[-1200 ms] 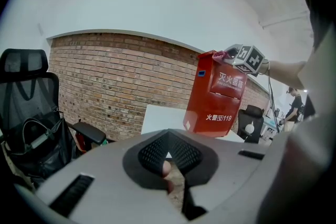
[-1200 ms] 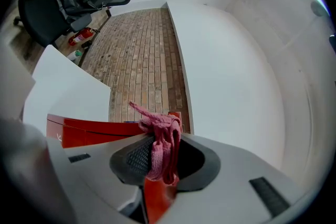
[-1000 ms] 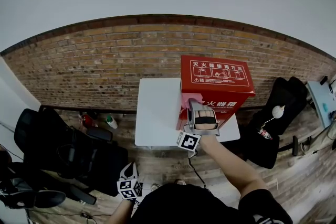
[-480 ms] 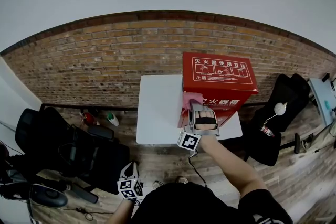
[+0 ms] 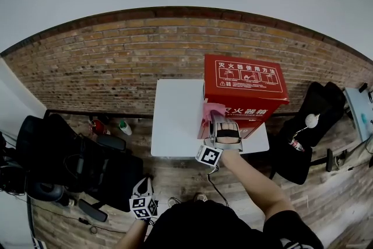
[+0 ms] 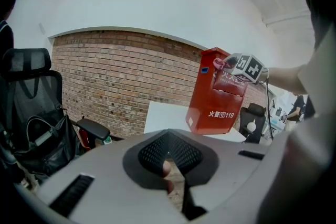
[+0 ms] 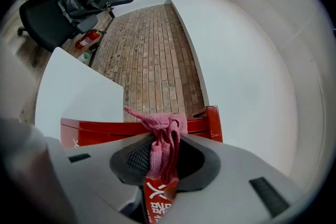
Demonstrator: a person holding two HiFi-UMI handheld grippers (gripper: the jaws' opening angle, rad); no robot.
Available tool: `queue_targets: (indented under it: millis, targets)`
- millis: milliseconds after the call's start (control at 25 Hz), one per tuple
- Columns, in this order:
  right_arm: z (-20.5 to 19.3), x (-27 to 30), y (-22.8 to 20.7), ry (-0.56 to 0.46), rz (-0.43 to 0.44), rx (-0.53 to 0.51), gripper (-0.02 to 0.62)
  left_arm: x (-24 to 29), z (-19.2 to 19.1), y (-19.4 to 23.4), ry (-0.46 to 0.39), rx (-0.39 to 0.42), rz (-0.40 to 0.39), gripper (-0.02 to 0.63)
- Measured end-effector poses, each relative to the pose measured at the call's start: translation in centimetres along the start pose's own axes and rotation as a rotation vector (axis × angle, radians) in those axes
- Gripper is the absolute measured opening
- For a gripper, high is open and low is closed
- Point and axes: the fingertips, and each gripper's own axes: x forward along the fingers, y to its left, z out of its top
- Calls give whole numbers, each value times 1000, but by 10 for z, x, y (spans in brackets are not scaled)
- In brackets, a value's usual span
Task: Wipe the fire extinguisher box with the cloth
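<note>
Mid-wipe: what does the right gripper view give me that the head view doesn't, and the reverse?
Right gripper view only: the right hand-held gripper with its jaws shut on the pink cloth. Head view only: the left hand-held gripper, held low and far from the red fire extinguisher box, and the printed instruction panel on the box top. Both: that box, the white table and the brick wall.

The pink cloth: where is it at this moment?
In the head view, right of centre, the cloth is clamped in the right tool and lies against the front of the red box, near its left edge, which stands on the white table.
</note>
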Motion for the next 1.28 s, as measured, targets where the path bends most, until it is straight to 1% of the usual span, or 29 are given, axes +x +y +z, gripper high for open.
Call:
queue_targets:
  millis: [400, 640, 840, 1120, 1280]
  targets:
    - [0, 1, 14, -8, 30, 15, 100, -1, -1, 0, 6, -6, 4, 22]
    - [-2, 3, 32, -8, 48, -17, 100, -1, 1, 0, 4, 3, 1, 22]
    - [-3, 4, 57, -10, 106, -2, 100, -3, 0, 2, 11, 4, 7, 23]
    - [-5, 4, 83, -4, 158, -1, 100, -5, -4, 8, 23, 8, 17, 22]
    - [-7, 6, 100, 0, 185, 4, 100, -8, -6, 10, 31, -3, 24, 22]
